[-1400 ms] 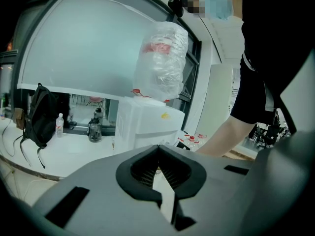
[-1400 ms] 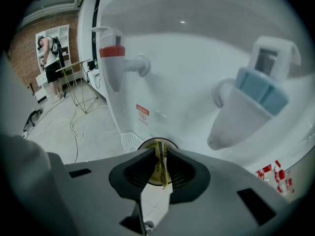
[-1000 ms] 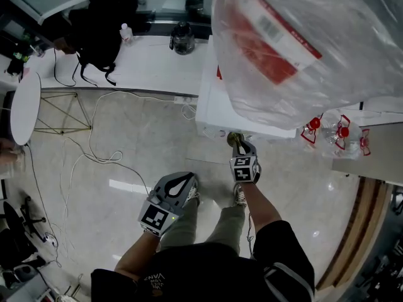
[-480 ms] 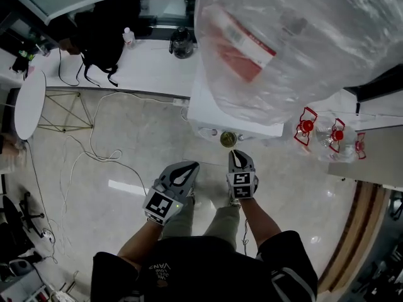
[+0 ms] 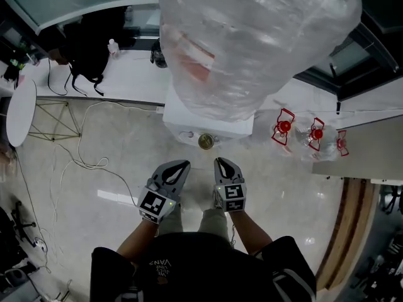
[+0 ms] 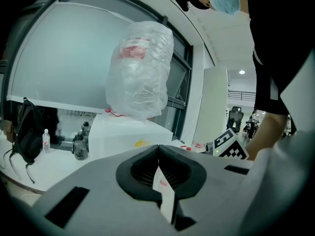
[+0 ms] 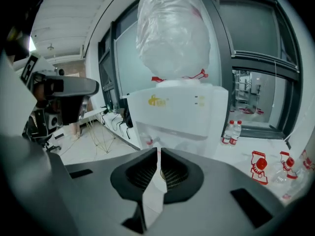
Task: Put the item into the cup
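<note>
Against the water dispenser (image 5: 182,119) sits the cup (image 5: 206,141); right gripper (image 5: 221,162) has drawn back beside left gripper (image 5: 182,165), all jaws together.

Head view looks steeply down, gripper views upward from low — all share the dispenser (image 5: 189,121).

Cup (image 5: 206,141): small, round, seen from straight above in head view. Upright, mouth open. It sits on the front ledge of the white water dispenser (image 5: 184,117), at the edge nearest the person, just below the big plastic-wrapped bottle (image 5: 252,43). Rim is pale; inside looks yellow-olive w/ a darker centre. Too small to tell what's in it. Stands free on the ledge.
</note>
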Motion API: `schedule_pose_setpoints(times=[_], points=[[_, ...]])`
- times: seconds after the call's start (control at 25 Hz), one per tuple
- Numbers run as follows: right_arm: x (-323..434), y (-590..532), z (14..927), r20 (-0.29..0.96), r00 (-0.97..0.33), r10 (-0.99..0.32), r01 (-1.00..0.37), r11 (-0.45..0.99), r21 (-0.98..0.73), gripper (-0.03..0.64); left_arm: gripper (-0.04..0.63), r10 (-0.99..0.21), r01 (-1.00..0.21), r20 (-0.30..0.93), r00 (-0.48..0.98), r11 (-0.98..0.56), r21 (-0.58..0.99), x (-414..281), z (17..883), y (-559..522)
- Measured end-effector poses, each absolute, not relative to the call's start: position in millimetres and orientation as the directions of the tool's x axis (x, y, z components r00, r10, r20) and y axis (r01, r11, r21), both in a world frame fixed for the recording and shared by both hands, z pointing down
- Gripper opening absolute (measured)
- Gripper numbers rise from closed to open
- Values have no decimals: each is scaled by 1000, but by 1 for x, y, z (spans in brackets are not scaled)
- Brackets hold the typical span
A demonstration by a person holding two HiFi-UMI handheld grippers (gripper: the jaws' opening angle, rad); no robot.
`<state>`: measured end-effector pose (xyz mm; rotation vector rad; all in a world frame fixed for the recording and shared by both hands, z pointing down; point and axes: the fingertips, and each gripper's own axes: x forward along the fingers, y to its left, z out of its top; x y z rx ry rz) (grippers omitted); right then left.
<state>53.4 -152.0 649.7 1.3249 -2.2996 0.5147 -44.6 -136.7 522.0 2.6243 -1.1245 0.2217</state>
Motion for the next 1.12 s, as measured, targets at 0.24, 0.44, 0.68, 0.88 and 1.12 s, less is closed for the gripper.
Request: schedule_pose_setpoints(times=[0.24, 0.44, 0.68, 0.88, 1.12], points=[[64, -142, 586, 457, -542, -705, -824, 553, -124, 52, 18, -710, -748, 240, 663, -641, 172, -23, 502, -131], [69, -143, 536, 372, -598, -710, -790, 601, -121, 51, 18, -743, -777, 231, 629, -611, 151, -19, 484, -130], [77, -137, 492, 310, -646, -697, -757, 637, -146, 51, 18, -771, -803, 224, 596, -583, 128, -15, 464, -120], [86, -131, 467, 276, -675, -684, -733, 662, -154, 51, 18, -792, -818, 206, 575, -562, 122, -10, 449, -113], [100, -127, 456, 274, -677, -683, -729, 674, -123, 51, 18, -812, -832, 183, 554, -546, 97, -4, 433, -107]])
